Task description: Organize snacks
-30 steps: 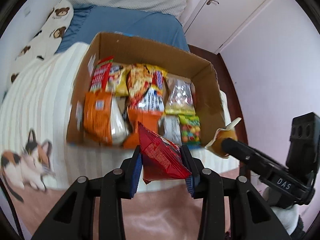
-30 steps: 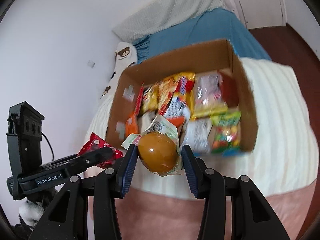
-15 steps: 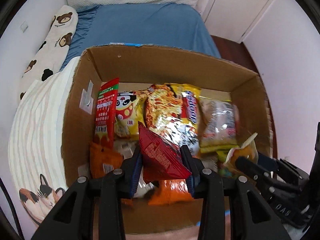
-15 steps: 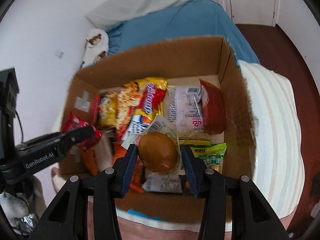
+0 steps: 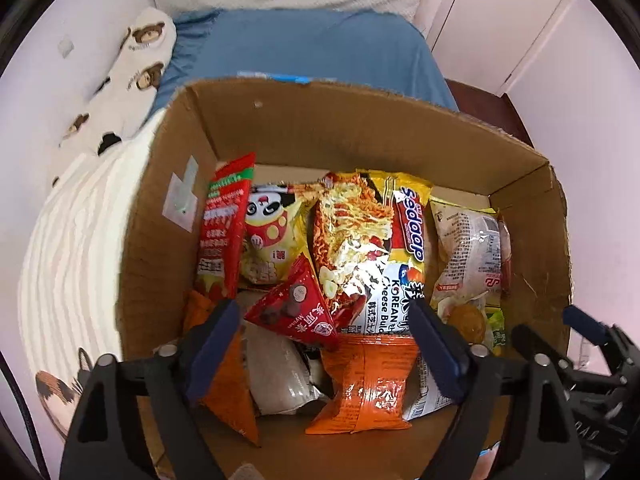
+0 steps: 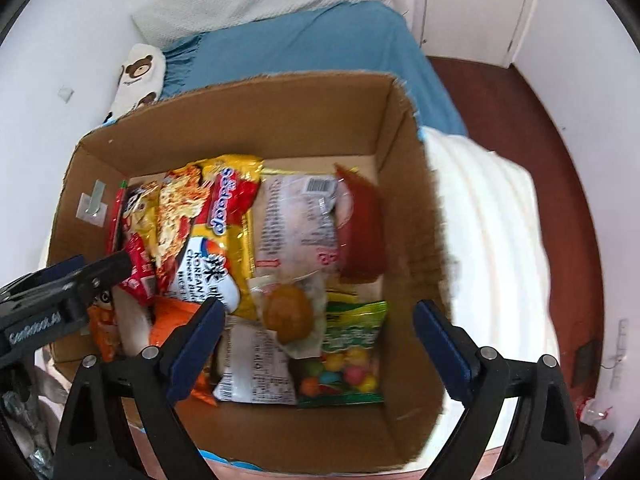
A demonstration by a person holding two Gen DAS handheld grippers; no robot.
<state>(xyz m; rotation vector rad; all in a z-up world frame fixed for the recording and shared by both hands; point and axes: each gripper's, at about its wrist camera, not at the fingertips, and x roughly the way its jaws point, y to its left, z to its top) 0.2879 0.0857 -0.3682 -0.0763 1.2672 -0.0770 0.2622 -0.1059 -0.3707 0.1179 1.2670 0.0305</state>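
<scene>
Both the left gripper [image 5: 324, 342] and right gripper [image 6: 320, 338] hang wide open, holding nothing; the red packet [image 5: 294, 312] and brown bun [image 6: 289, 312] lie just ahead, inside the box [image 6: 404, 184].

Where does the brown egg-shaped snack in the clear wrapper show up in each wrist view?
Left wrist view: the brown egg-shaped snack lies low at right in the cardboard box, just past the left gripper.
Right wrist view: it sits near centre, lying loose between the fingers of the open right gripper.
Shared landmark: the yellow Sedaap noodle packet, up and left of the snack.
</scene>
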